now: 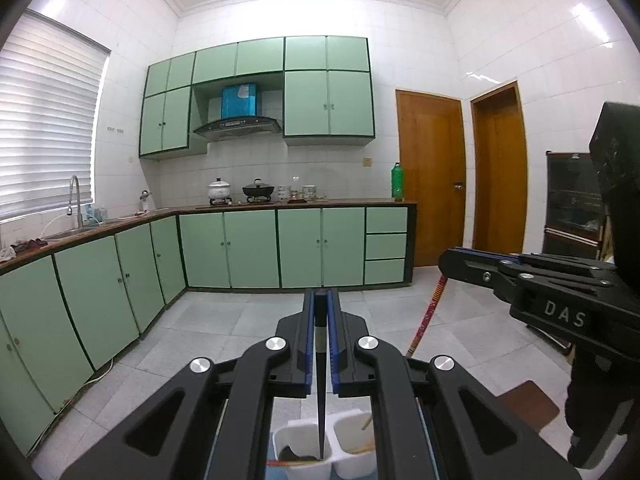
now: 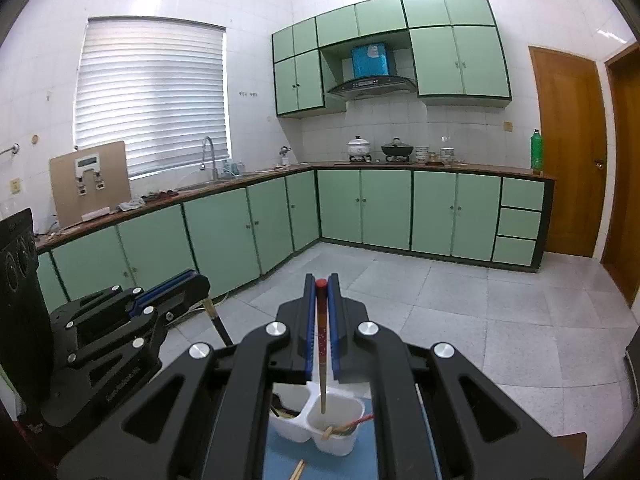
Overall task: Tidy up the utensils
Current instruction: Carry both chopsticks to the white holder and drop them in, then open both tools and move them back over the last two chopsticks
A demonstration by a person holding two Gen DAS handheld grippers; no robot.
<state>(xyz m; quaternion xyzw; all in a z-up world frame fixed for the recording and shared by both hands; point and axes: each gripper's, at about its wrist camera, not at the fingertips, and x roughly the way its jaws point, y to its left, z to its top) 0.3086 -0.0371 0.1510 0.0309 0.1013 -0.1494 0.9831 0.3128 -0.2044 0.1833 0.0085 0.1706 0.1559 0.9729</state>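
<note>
From the left wrist, we see our left gripper [image 1: 321,300] with its ribbed blue fingers [image 1: 308,336] clenched on a slim black chopstick [image 1: 321,380], its tapered tip hanging over the white plastic twin-cup holder [image 1: 352,456].

From the right wrist, our right gripper [image 2: 321,286] clamps a red-capped speckled chopstick [image 2: 322,360], pale wooden tip above the holder's right-hand cup [image 2: 340,432] on a blue mat [image 2: 280,460].
</note>
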